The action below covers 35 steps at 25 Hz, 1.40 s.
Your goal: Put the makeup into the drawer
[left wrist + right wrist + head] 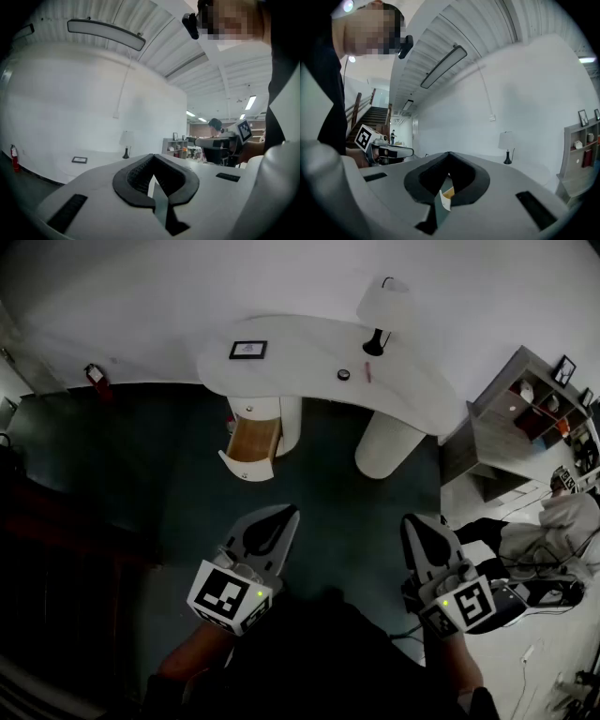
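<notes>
Since both grippers hang well short of the white, curved-top desk [309,357], with dark floor between them and it, I judge that no pick-up has begun.

Grippers:
- Left gripper [286,518]: jaws pressed together, nothing between them.
- Right gripper [419,524]: jaws likewise together, empty.
- Both point roughly level toward the desk.

Makeup, from the head view:
- A small, dark, round compact [344,374] and a slim pinkish-red stick [367,372] lie just beside each other on the desk top.
- Both are close to the black base of the white-shaded table lamp [380,320].
- Both are too small to identify more closely.
- A black-framed picture [247,350] lies toward the desk's left end, well apart from them.

Drawer:
- The white-fronted drawer with a wooden inside [251,442] stands pulled out of the desk's left pedestal, below the framed picture.
- The part of its inside that shows looks bare.
- Its back end, under the desk top, cannot be seen.

Status (judgement):
- Done: the drawer is already open, so the receiving end is ready.
- Not done: neither makeup item is in the drawer or in a gripper.
- Left to do:
  - Approach the desk.
  - Open a gripper and take the compact and the stick from beside the lamp.
  - Carry each to the desk's left end and release it into the drawer.
- Closing the drawer is not asked for by the task.
</notes>
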Available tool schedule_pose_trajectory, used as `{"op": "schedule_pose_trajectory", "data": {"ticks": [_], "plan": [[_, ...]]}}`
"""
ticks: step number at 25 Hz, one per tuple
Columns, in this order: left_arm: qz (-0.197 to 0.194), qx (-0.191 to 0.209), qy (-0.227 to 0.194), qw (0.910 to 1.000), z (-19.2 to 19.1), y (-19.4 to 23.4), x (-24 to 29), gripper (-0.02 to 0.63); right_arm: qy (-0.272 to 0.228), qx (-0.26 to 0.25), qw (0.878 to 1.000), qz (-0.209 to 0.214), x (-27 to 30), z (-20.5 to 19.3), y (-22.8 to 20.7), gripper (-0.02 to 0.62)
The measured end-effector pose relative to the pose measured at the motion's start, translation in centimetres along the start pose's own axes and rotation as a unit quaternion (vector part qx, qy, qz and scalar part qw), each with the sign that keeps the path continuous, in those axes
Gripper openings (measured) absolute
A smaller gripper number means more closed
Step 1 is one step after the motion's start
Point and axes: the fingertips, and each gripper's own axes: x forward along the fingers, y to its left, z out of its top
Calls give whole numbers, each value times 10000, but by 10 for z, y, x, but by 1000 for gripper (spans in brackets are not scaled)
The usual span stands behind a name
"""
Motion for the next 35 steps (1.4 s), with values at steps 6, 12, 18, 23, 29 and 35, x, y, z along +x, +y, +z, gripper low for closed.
{"op": "schedule_pose_trajectory", "data": {"ticks": [6, 12, 18, 23, 29, 35], "plan": [[53, -12, -53, 10000, 3, 25, -6, 12, 79, 78, 9999, 114, 22, -2, 9, 15], [124, -96, 9, 9999, -10, 54, -29, 12, 142, 69, 9994, 294, 48, -6, 39, 15], [111, -189, 24, 9998, -19, 83, -41, 12, 104, 396, 9980, 475, 71, -8, 59, 17], [133, -258, 128, 9995, -21, 102, -29, 11, 269, 646, 9970, 324, 86, -17, 43, 17], [192, -221, 181, 9994, -22, 120, 22, 11, 225, 789, 9960, 348, 113, -24, -8, 18], [268, -176, 201, 9993, -6, 133, 100, 11, 238, 832, 9951, 480, 146, -23, -85, 18]]}}
